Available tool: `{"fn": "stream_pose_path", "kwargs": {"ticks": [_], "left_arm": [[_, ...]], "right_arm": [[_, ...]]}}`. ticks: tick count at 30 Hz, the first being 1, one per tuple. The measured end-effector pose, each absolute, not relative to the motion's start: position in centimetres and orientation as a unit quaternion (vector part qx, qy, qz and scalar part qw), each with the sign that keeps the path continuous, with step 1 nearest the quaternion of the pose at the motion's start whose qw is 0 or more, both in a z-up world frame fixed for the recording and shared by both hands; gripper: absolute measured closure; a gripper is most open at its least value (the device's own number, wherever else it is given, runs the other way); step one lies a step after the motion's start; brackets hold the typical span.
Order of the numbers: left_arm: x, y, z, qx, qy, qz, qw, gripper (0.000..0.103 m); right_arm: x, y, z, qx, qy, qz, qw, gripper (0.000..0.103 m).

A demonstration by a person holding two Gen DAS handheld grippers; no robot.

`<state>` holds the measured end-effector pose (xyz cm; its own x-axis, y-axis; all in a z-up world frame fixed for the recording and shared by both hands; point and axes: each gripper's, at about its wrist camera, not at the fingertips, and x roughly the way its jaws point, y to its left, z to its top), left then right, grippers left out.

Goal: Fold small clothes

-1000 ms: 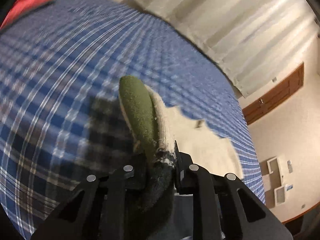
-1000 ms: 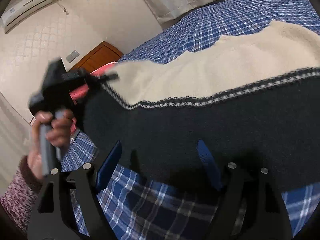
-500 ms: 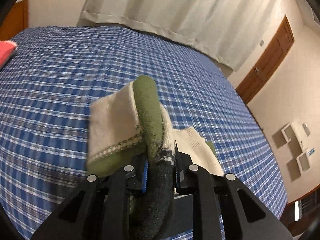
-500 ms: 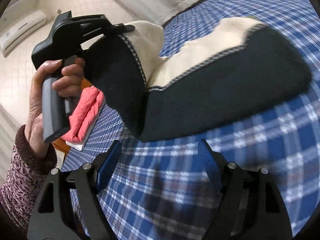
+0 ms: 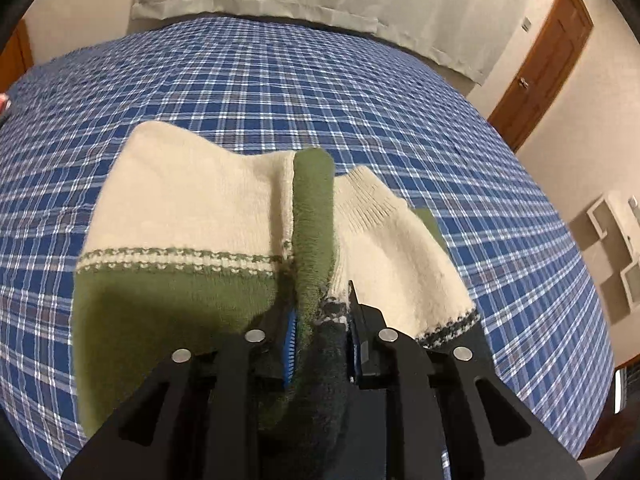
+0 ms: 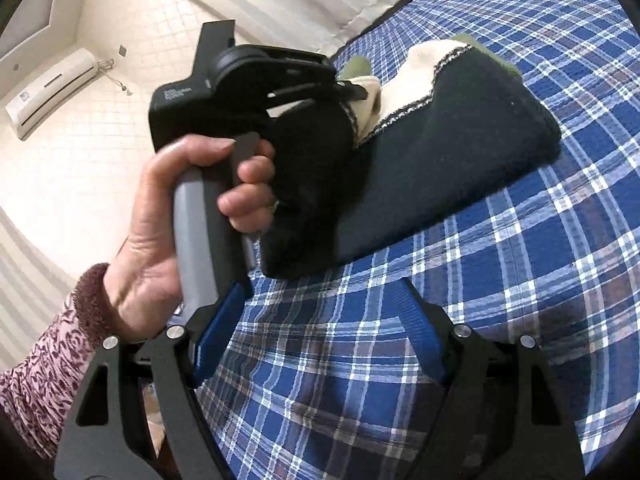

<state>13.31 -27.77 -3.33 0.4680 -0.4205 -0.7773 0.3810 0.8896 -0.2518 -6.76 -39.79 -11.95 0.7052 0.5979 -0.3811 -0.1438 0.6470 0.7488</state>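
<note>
Knit garment (image 5: pixel 192 216), cream, green and dark, lies folded on the plaid bed (image 5: pixel 280 88); my left claw (image 5: pixel 320 344) pinches its edge, jaws easing apart, hiding the fold. My right claw (image 6: pixel 320 328) gapes wide, holding nothing. White lettering on the left claw's body is unreadable.

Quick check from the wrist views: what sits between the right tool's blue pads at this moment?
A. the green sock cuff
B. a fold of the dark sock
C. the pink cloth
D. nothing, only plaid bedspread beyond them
D: the right tool stands wide open over the plaid bedspread, while the socks are between the pads of the left tool, whose jaws are opening.
</note>
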Motion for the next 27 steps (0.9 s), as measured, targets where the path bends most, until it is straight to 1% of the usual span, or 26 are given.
{"fn": "stream_pose_path", "kwargs": {"ticks": [1,2,3,4,6,8,9,12,17,23,27], "left_arm": [[13.2,-27.9,-3.3,-0.021,0.458,-0.240,0.856,0.075],[13.1,-28.0,-3.1,-0.021,0.457,-0.245,0.855,0.074],[12.9,-28.1,-2.5,-0.023,0.456,-0.252,0.853,0.069],[12.5,-28.2,-2.1,-0.030,0.455,-0.262,0.851,0.061],[11.7,-28.3,-0.8,-0.046,0.447,-0.284,0.847,0.055],[10.6,-28.4,0.7,-0.049,0.433,-0.311,0.845,0.053],[10.0,-28.3,1.5,-0.047,0.424,-0.317,0.847,0.046],[7.7,-27.0,3.7,-0.038,0.381,-0.335,0.861,0.037],[5.9,-22.9,3.4,-0.033,0.356,-0.315,0.879,0.031],[4.5,-15.9,-0.3,-0.044,0.361,-0.267,0.892,0.031],[2.6,-12.8,-2.9,-0.038,0.366,-0.252,0.895,0.028]], "right_arm": [[-6.9,-39.9,-11.9,0.363,0.313,0.220,0.850,0.026],[-6.9,-40.1,-12.1,0.366,0.310,0.223,0.849,0.026],[-6.9,-40.3,-12.2,0.371,0.308,0.225,0.847,0.026],[-6.9,-40.5,-12.3,0.377,0.305,0.228,0.844,0.026],[-6.9,-40.7,-12.4,0.381,0.302,0.231,0.843,0.026],[-7.0,-40.7,-12.4,0.382,0.301,0.232,0.843,0.026],[-6.8,-40.8,-12.4,0.381,0.301,0.232,0.843,0.026],[-6.7,-40.8,-12.4,0.379,0.301,0.232,0.844,0.026],[-6.7,-41.1,-12.4,0.385,0.298,0.235,0.841,0.026],[-6.9,-41.6,-12.1,0.401,0.302,0.230,0.834,0.026],[-6.7,-42.4,-10.7,0.412,0.305,0.227,0.828,0.026]]}}
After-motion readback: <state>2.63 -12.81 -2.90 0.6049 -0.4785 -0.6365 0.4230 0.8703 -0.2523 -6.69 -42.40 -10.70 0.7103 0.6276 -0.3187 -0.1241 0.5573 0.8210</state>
